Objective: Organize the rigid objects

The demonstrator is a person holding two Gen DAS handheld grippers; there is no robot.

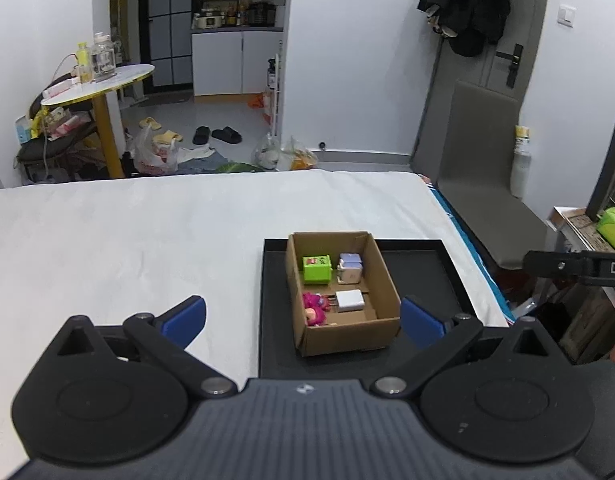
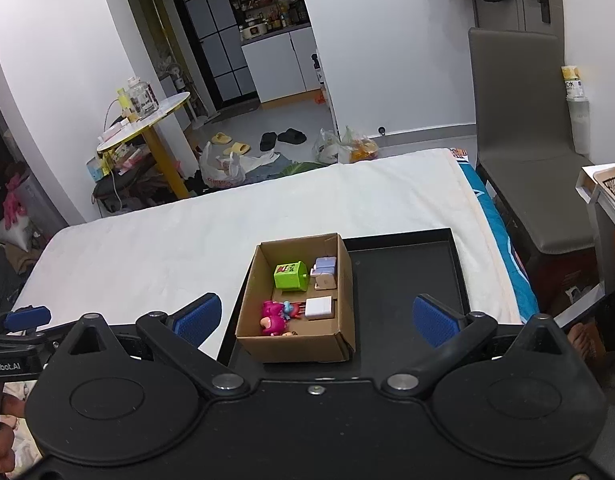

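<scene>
An open cardboard box (image 1: 383,272) (image 2: 345,280) stands in the left part of a black tray (image 1: 431,268) (image 2: 407,276) on the white bed. Inside lie a green toy bin (image 1: 316,269) (image 2: 290,276), a lilac and white block (image 1: 350,268) (image 2: 326,271), a white charger plug (image 1: 349,301) (image 2: 319,307) and a pink doll (image 1: 314,309) (image 2: 276,317). My left gripper (image 1: 303,320) is open and empty, held back above the box's near side. My right gripper (image 2: 317,320) is open and empty, also above the box's near side.
The white bed (image 1: 127,232) (image 2: 179,240) stretches left and away. A grey chair (image 1: 483,168) (image 2: 523,152) stands to the right of it. A round table (image 1: 103,80) (image 2: 147,120), bags and slippers lie beyond the bed's far edge.
</scene>
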